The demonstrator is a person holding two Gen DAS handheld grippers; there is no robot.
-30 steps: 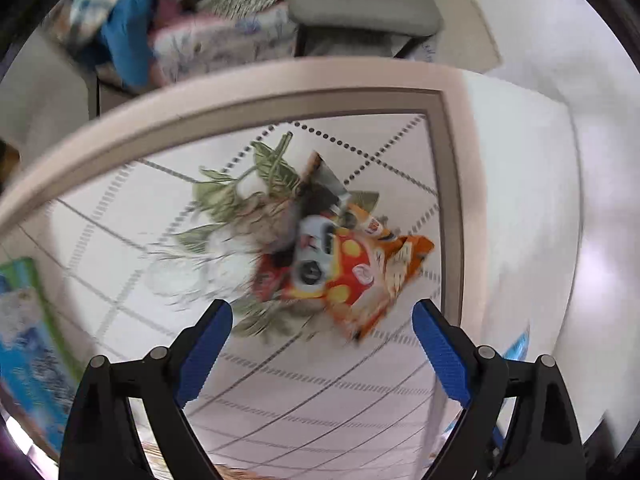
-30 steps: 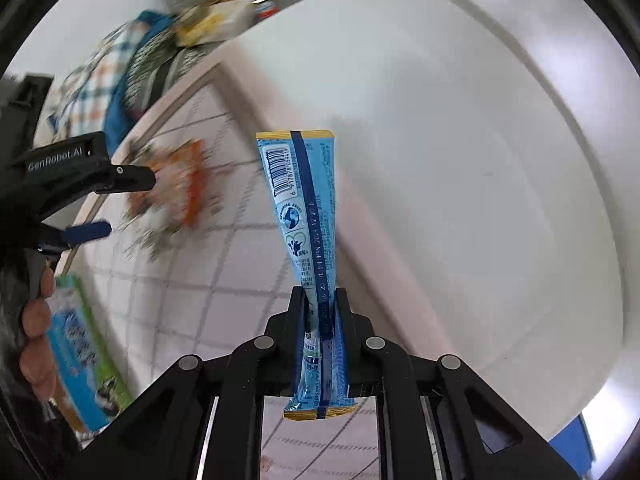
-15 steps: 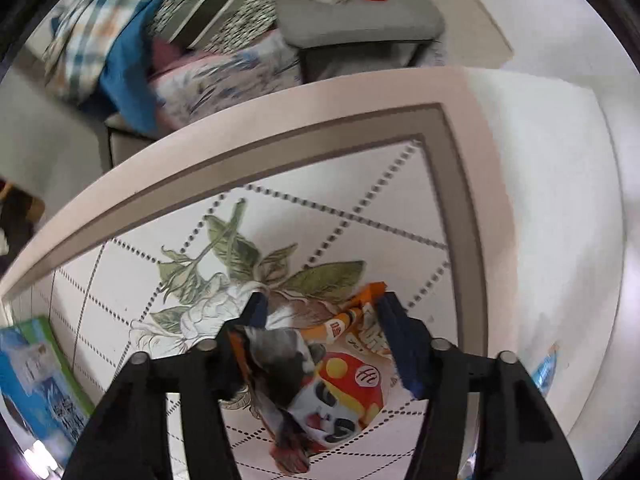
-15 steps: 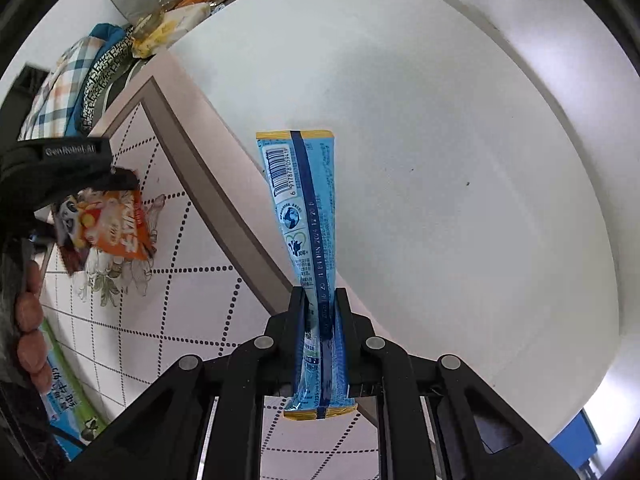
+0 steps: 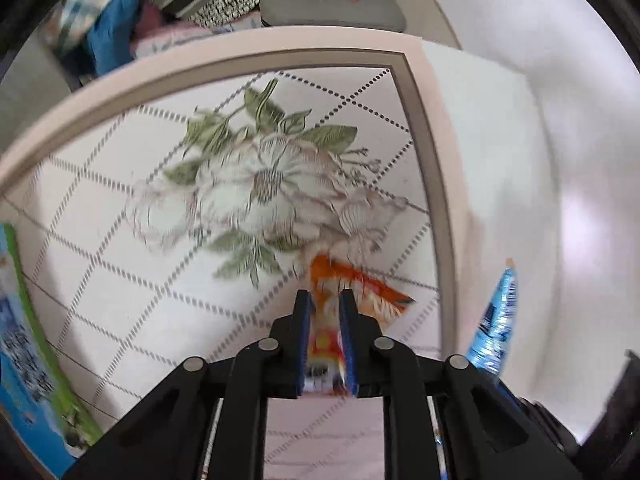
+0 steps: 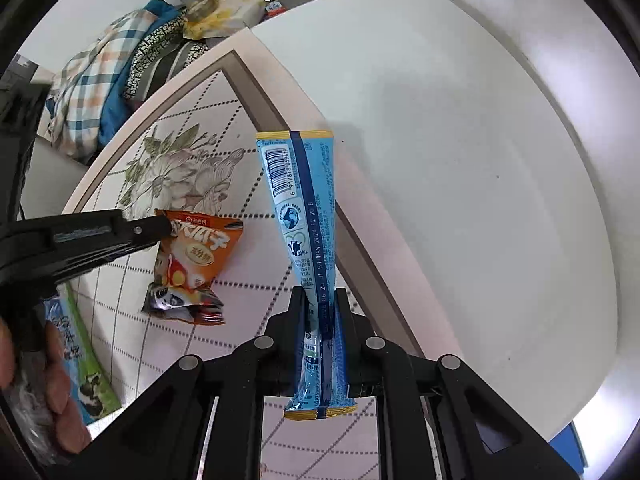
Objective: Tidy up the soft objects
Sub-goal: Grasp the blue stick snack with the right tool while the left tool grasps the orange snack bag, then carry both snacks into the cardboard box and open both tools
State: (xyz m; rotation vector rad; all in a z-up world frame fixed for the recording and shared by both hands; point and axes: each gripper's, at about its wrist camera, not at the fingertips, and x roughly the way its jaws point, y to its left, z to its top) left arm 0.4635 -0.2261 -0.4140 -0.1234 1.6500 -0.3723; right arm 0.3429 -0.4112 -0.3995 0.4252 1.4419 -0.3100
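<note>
The left gripper (image 5: pixel 325 300) is pointed steeply down over the floral-patterned tabletop (image 5: pixel 120 280), and its blue-padded jaws are closed on an orange snack packet (image 5: pixel 352 284), which is pinched by one end. In the right wrist view the same packet (image 6: pixel 196 256) is seen hanging from the tip of the left gripper (image 6: pixel 160 226), clear of the surface, near the tabletop's right-hand border; its lower end is dark and bears a cartoon face. The person's left hand (image 6: pixel 52 392) is wrapped round the handle of that gripper at the lower left of the view.

The right gripper (image 6: pixel 322 300) is directed straight down, above the place where the tabletop's brown border meets a plain white surface (image 6: pixel 460 160). Its jaws are fully closed on a narrow blue stick sachet (image 6: pixel 300 208), which is clamped near one end; the longer part stands out ahead of the jaws, with a barcode and a yellow sealed edge at its far end. In the left wrist view this sachet (image 5: pixel 496 320) is seen at the lower right, beside the right border.

A blue and green carton (image 5: pixel 24 340) lies flat along the tabletop's left edge. Beyond the far edge, folded checked and patterned cloths (image 6: pixel 104 80) are heaped next to a grey cushion (image 5: pixel 332 8).
</note>
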